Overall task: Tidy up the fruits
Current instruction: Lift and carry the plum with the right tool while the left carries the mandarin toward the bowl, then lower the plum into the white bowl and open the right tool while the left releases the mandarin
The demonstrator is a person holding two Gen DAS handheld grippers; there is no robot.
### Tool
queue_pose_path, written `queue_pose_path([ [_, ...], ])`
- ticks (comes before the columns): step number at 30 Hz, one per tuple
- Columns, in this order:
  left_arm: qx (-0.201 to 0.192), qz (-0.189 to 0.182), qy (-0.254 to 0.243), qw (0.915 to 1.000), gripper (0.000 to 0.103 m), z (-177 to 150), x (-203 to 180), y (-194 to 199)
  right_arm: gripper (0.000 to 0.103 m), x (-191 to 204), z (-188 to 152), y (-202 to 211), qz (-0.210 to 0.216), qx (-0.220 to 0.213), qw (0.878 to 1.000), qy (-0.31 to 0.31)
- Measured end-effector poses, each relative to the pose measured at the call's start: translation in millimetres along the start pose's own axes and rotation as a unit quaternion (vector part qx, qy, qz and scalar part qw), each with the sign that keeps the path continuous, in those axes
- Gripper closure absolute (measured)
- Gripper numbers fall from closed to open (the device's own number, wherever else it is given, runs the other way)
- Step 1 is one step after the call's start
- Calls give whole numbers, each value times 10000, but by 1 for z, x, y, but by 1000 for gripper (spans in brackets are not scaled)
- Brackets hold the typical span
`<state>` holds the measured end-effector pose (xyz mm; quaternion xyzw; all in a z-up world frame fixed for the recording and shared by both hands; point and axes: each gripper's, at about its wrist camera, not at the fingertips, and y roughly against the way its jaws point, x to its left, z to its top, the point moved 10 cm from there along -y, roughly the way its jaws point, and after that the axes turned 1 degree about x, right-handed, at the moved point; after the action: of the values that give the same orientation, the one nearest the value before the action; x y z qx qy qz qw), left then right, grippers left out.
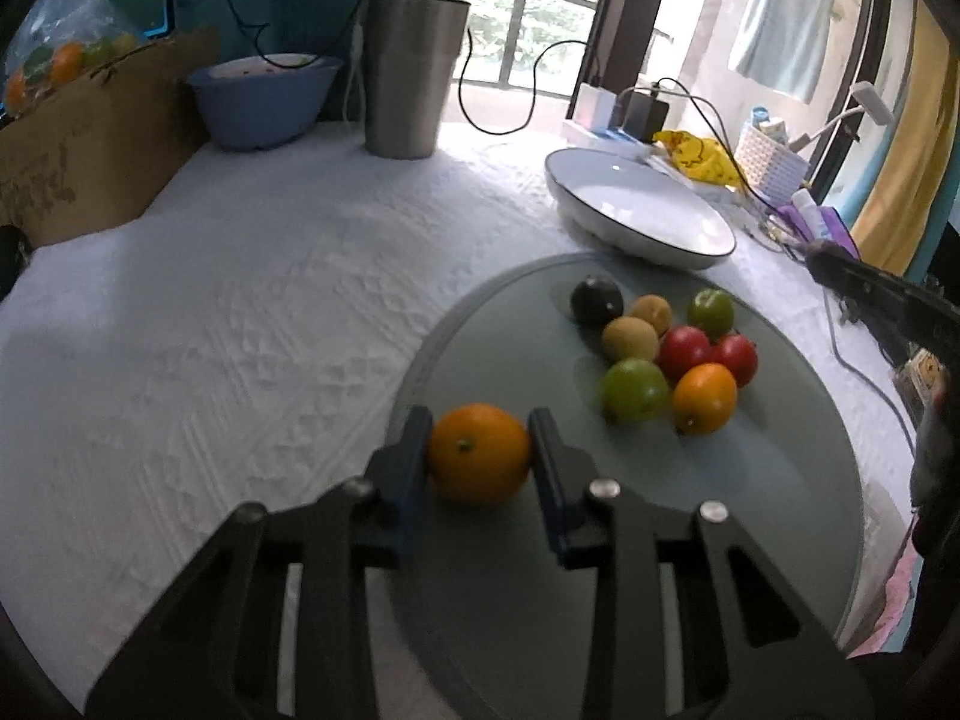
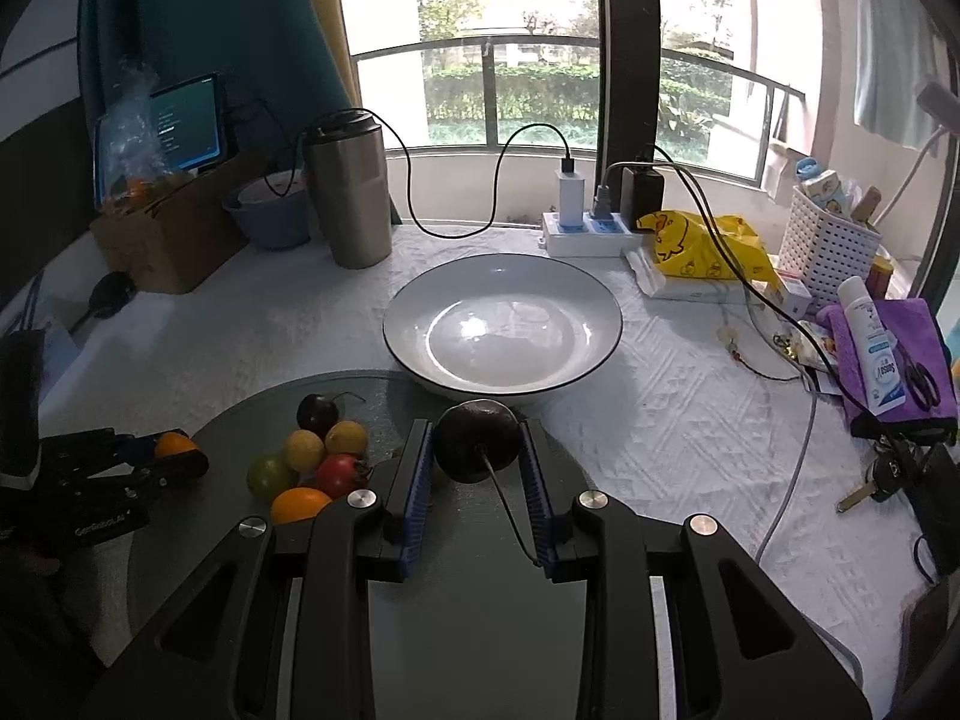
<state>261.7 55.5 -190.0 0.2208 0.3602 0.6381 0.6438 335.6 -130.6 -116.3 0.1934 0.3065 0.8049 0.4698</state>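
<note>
The right gripper (image 2: 476, 468), jaws clamped on a dark plum (image 2: 477, 441), has the empty white bowl (image 2: 420, 360) straight ahead, just beyond its tips. The left gripper (image 1: 480, 456), jaws closed on an orange (image 1: 479, 453), has that bowl further off, ahead and to its right.

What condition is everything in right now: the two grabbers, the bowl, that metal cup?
Left gripper: fingers shut on a round orange fruit.
Right gripper: shut on a dark purple stemmed fruit.
White dark-rimmed bowl: empty, upright.
Steel tumbler: upright, lidded.
</note>
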Motion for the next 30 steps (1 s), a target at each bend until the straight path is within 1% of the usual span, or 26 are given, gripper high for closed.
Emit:
queue_pose_path([
  [5, -26, -61, -16, 10000, 69, 12, -5, 1, 72, -3, 5, -4, 31, -19, 10000, -1],
  [11, -234, -169, -225, 9993, 69, 44, -23, -2, 72, -14, 17, -14, 56, -72, 10000, -5],
  [16, -381, -363, -416, 9977, 69, 77, -45, -18, 72, -25, 33, -26, 58, -143, 9999, 12],
  [22, -324, -629, -560, 9959, 69, 109, -68, -46, 72, -36, 49, -47, 86, -172, 9998, -11],
  [28, -374, -594, -790, 9944, 69, 134, -84, -67, 72, -43, 60, -69, 132, -117, 9998, -41],
  [30, -357, -592, -799, 9944, 69, 139, -86, -73, 72, -43, 63, -76, 153, -100, 9998, -42],
])
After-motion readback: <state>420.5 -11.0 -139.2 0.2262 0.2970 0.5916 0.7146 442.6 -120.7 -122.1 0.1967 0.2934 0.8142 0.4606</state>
